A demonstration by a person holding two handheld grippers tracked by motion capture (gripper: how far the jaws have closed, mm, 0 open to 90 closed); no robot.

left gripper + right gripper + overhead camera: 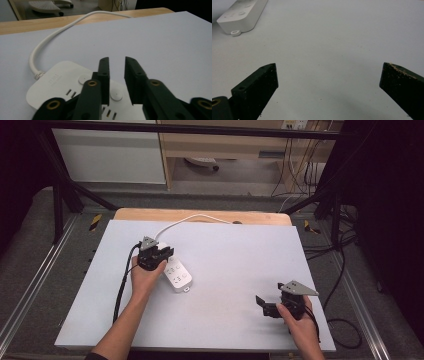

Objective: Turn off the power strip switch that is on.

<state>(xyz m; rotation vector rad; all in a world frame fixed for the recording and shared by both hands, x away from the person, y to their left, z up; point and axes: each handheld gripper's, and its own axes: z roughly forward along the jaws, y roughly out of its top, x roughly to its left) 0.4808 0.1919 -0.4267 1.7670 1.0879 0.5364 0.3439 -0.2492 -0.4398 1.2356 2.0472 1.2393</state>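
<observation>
A white, rectangular plastic power strip [177, 274] with round buttons and socket slots is seen lying flat on the pale grey bench [240, 255], just left of centre. Its long axis is judged to run from about 10 o'clock to 4 o'clock in the high view, with the white round cable [195, 218] leaving the 10 o'clock end and curving off toward 1 o'clock. The strip is judged rigid, light and smooth, so likely to slide if pushed; it would best be gripped across its short sides. The left hand-held gripper [117, 62] is held over the strip's button row, its jaws slightly parted and pinching nothing. The right hand-held gripper [328, 75] is spread wide over bare bench at 4 o'clock.
</observation>
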